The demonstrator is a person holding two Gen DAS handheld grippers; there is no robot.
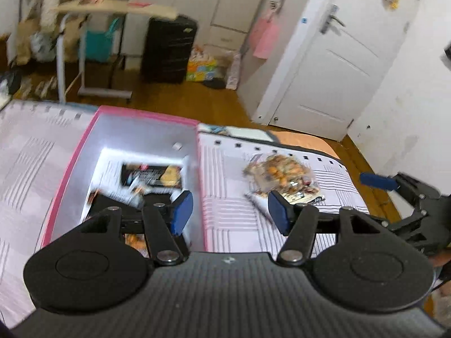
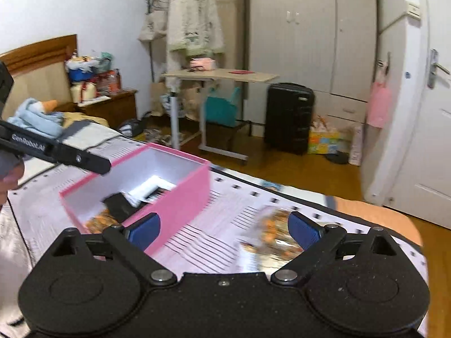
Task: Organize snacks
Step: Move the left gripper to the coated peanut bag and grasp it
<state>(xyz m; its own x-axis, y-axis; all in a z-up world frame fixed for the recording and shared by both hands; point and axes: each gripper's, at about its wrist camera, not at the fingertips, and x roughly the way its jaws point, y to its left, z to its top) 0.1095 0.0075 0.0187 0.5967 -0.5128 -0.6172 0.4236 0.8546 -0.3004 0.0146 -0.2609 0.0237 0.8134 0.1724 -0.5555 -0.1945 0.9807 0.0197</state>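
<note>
Two grippers, jaws spread, empty: left gripper, right gripper. Snack bag beside pink box on bed. Only right view shows headboard, "GenRobot.AI" lettering.

Dim, motion-blurred, fisheye-warped edges

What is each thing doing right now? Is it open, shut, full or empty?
Pink box: open, no lid, snack packets inside.
Snack bag: lying on the bed, outside the box.
Left gripper: open, empty.
Right gripper: wide open, empty.
Door: shut.
</note>
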